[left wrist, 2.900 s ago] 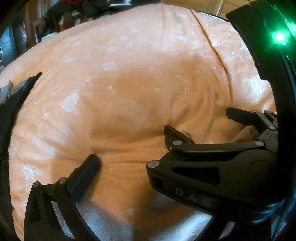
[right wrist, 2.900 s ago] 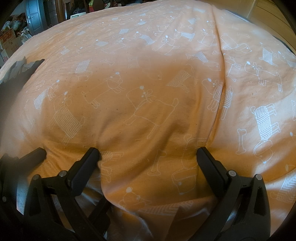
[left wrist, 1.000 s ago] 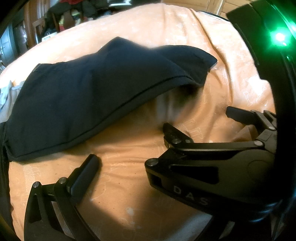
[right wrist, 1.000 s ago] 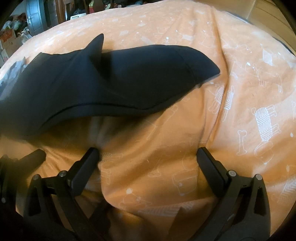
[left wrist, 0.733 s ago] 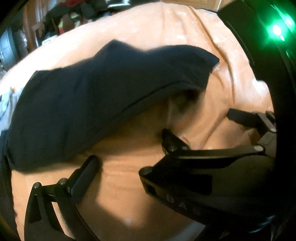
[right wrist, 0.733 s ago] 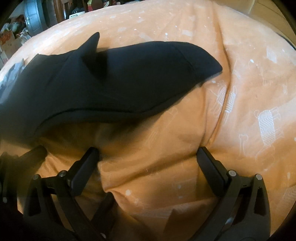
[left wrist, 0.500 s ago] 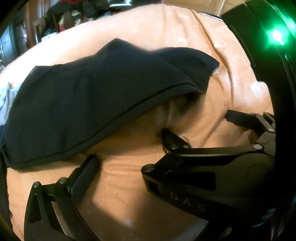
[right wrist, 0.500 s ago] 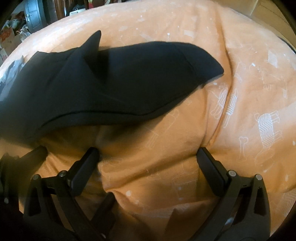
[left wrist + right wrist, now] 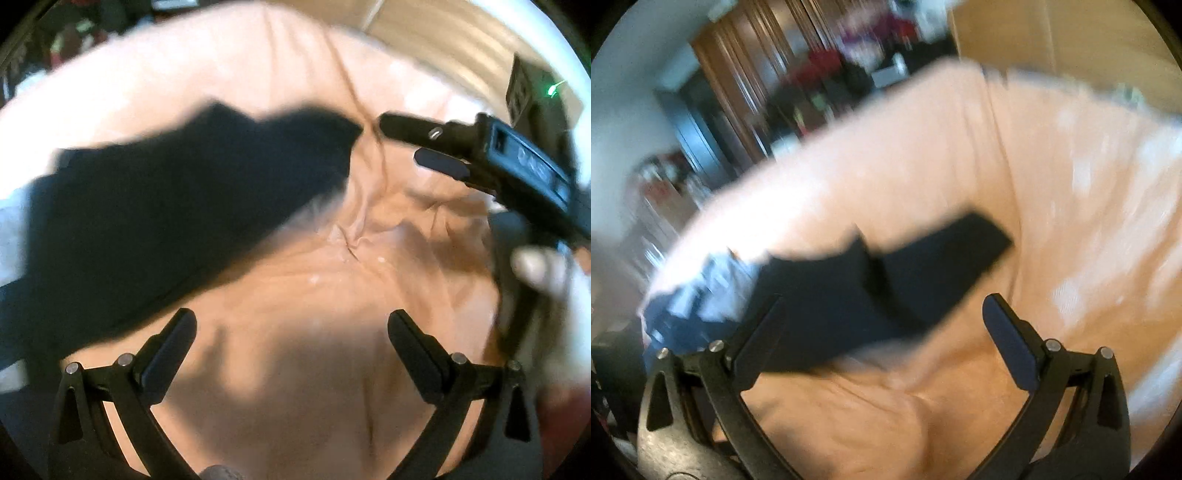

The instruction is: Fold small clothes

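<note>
Lying flat (blurred): dark garment (image 9: pixel 177 206).

Left wrist view: close above orange bedspread (image 9: pixel 295 369), facing down and forward. Right wrist view: higher, tilted toward room beyond bed. Both share bedspread and dark garment (image 9: pixel 166 206); both blurred.
</note>
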Motion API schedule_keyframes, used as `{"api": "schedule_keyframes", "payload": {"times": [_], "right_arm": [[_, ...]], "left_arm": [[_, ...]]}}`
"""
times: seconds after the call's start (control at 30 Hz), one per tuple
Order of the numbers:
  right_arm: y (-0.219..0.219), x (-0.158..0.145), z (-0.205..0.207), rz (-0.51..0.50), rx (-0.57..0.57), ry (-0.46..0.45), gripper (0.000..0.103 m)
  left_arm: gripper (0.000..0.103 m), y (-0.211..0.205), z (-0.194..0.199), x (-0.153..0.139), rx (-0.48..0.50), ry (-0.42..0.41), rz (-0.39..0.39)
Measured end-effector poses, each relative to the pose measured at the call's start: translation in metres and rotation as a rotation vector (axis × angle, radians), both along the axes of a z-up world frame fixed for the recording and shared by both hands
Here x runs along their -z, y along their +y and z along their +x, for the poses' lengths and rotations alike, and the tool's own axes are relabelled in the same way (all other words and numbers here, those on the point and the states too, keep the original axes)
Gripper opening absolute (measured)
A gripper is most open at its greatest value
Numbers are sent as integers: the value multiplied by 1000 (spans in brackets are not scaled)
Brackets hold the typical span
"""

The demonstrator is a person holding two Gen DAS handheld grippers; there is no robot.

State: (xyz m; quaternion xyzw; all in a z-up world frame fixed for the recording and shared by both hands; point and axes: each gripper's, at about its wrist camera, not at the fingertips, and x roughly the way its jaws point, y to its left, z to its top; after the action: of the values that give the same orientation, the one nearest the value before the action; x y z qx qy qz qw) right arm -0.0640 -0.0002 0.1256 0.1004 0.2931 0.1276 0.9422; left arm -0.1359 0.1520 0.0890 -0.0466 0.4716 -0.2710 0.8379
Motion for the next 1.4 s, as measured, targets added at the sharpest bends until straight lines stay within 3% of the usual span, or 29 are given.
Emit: {"api": "schedule_keyframes", "payload": {"times": [0.13,0.2,0.27,0.33,0.4,0.47,0.57,0.63,0.73,0.8,0.83,0.87,0.9,0.93,0.97,1.03,1.1,1.23,1.33,1.4], "right_arm": [[53,-52,-75,-44,53,-280,103],[91,-67,-117,-77,-16,-406,103],[120,-87,-153,-171,-15,-492,103],[143,-101,-176,-143,-50,-539,103],[165,-102,-190,-72,-107,-485,103],[198,-82,-185,-37,-184,-341,103],[245,-55,-195,-151,-248,-244,103],[255,-50,-211,-146,-260,-223,103],[267,-48,-225,-321,-180,-263,103],[286,-54,-238,-531,-100,-370,103],[296,-54,-242,-639,-52,-447,103],[303,-53,-243,-741,10,-518,103],[307,-50,-241,-833,74,-575,103],[307,-48,-233,-880,93,-571,103],[302,-45,-218,-877,46,-504,103],[278,-44,-189,-776,-4,-362,103],[250,-45,-160,-647,-16,-255,103],[174,-44,-83,-331,-29,-42,103],[103,-25,-26,-158,70,94,102],[49,-10,5,-4,150,170,92]], "left_arm": [[103,90,-52,-69,-143,-195,23],[103,135,-69,-107,-224,-291,24],[103,185,-95,-149,-313,-381,2],[103,235,-119,-191,-380,-446,-41],[103,271,-139,-221,-422,-495,-87],[103,309,-171,-252,-473,-557,-160],[103,360,-218,-298,-570,-720,-152],[103,403,-249,-331,-678,-855,-149],[103,477,-291,-359,-908,-1012,-251],[103,518,-308,-350,-1078,-1062,-352],[103,537,-311,-342,-1152,-1032,-339],[103,544,-313,-336,-1207,-1025,-286],[103,548,-319,-326,-1279,-1078,-192],[103,544,-320,-319,-1309,-1120,-120],[103,536,-319,-310,-1323,-1176,35],[103,529,-306,-298,-1243,-1217,326],[103,528,-288,-276,-1110,-1175,454],[103,535,-224,-215,-970,-895,384],[103,538,-169,-163,-919,-714,367],[103,539,-121,-123,-866,-589,364]]}}
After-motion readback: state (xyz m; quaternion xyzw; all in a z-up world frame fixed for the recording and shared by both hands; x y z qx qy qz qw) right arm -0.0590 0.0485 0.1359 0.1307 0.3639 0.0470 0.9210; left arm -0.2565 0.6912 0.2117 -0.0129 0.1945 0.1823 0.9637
